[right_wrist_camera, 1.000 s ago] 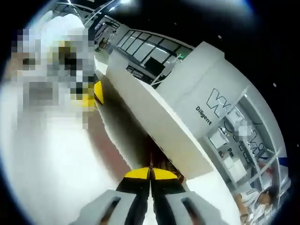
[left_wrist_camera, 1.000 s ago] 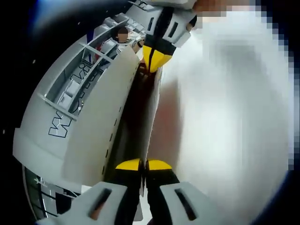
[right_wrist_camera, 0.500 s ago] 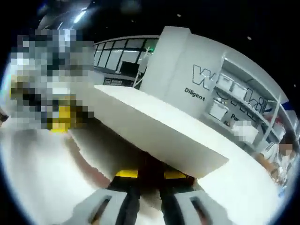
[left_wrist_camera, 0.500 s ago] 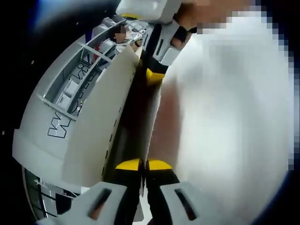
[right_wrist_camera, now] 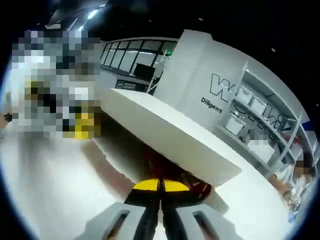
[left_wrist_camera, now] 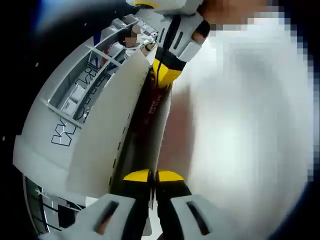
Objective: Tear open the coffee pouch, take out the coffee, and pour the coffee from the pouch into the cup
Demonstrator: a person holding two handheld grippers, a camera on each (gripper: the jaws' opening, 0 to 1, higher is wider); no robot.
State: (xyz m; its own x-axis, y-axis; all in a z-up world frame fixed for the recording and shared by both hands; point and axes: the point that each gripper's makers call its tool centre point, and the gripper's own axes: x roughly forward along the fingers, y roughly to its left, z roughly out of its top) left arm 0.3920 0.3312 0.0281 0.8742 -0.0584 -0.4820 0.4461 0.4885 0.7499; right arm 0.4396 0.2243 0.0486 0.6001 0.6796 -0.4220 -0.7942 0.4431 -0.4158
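Observation:
I see the white coffee pouch [left_wrist_camera: 107, 135] edge-on, very close to the lens, running from my left gripper [left_wrist_camera: 152, 176] up to my right gripper [left_wrist_camera: 164, 76]. Both grippers are shut on it, one at each end. The pouch walls are spread apart, and a dark red inner pack [left_wrist_camera: 150, 107] shows in the gap. In the right gripper view, my right gripper [right_wrist_camera: 160, 185] clamps the near end. The white pouch wall [right_wrist_camera: 170, 142] stretches left toward the left gripper [right_wrist_camera: 85, 125], with the red pack [right_wrist_camera: 167, 167] just above my jaws.
Behind the pouch stands a white display wall with a logo [right_wrist_camera: 220, 95] and shelves [left_wrist_camera: 82, 87], where people [right_wrist_camera: 287, 175] are standing. A blurred white mass [left_wrist_camera: 240, 130] lies close on the right in the left gripper view.
The right gripper lifted off the pouch's far end and came back down on it. Its view has rolled. More of the red pack shows between the pouch walls.

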